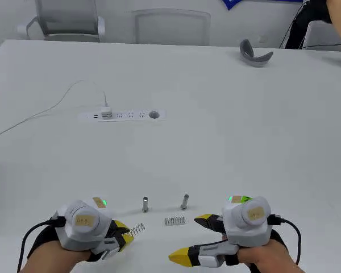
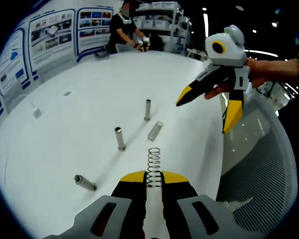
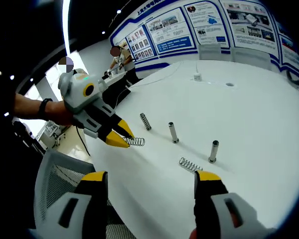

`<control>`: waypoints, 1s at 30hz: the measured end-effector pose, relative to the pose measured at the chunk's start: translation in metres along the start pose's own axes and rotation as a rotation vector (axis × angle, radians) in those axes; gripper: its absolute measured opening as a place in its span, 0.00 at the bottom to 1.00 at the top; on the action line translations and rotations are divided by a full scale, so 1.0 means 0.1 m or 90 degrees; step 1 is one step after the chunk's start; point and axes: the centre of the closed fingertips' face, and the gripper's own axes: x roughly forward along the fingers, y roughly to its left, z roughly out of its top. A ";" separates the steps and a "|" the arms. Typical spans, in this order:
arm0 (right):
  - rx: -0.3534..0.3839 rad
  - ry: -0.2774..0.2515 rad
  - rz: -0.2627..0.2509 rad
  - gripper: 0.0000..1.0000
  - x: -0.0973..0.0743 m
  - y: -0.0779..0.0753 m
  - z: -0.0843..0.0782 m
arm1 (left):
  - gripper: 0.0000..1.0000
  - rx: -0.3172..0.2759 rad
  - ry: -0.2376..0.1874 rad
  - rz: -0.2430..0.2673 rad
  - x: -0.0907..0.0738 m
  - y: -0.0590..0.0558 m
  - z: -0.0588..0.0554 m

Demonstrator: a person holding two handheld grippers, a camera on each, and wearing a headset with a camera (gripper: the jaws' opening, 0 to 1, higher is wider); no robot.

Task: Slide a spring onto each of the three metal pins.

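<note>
— So, what's in our left gripper [image 2: 148, 175]?
— One spring [image 2: 153, 160], jaws pinched on its end. Our right gripper [image 3: 152, 177] gapes wide, empty. Two pins [image 1: 145, 203] stand on the table [image 1: 227, 131], another spring [image 1: 174, 220] lying beside them.

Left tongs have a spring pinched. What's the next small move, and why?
Probably carry the spring, held in the shut left tongs, forward until its free end sits over the nearer upright pin. That pin is bare and stands just ahead of the spring; the right tongs are open, holding nothing.
</note>
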 end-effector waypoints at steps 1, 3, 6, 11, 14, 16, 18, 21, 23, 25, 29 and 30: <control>0.003 -0.003 0.003 0.70 0.02 0.01 0.03 | 0.11 0.002 -0.003 0.001 -0.01 0.00 0.02; 0.006 -0.011 0.014 0.68 0.06 0.03 0.09 | 0.11 0.006 -0.010 0.003 -0.05 0.00 0.06; 0.015 -0.017 0.031 0.63 0.13 0.07 0.15 | 0.11 0.015 -0.016 0.004 -0.10 -0.01 0.11; 0.049 -0.043 0.074 0.52 0.23 0.20 0.30 | 0.11 0.032 -0.023 0.002 -0.16 -0.03 0.17; 0.059 -0.043 0.087 0.46 0.29 0.25 0.34 | 0.11 0.040 -0.027 0.001 -0.19 -0.06 0.21; 0.059 -0.045 0.093 0.43 0.31 0.27 0.36 | 0.11 0.045 -0.030 0.000 -0.20 -0.07 0.23; 0.065 -0.047 0.103 0.39 0.34 0.30 0.38 | 0.11 0.054 -0.032 -0.003 -0.21 -0.10 0.26; 0.070 -0.047 0.114 0.35 0.36 0.33 0.39 | 0.11 0.069 -0.031 -0.005 -0.21 -0.15 0.27; 0.068 -0.045 0.120 0.31 0.36 0.36 0.39 | 0.11 0.071 -0.034 -0.011 -0.21 -0.18 0.29; 0.075 -0.045 0.130 0.30 0.36 0.38 0.40 | 0.11 0.076 -0.037 -0.017 -0.20 -0.22 0.30; 0.085 -0.036 0.142 0.27 0.38 0.41 0.37 | 0.11 0.082 -0.039 -0.027 -0.17 -0.26 0.31; 0.087 -0.033 0.145 0.27 0.37 0.42 0.36 | 0.11 0.082 -0.041 -0.030 -0.17 -0.27 0.32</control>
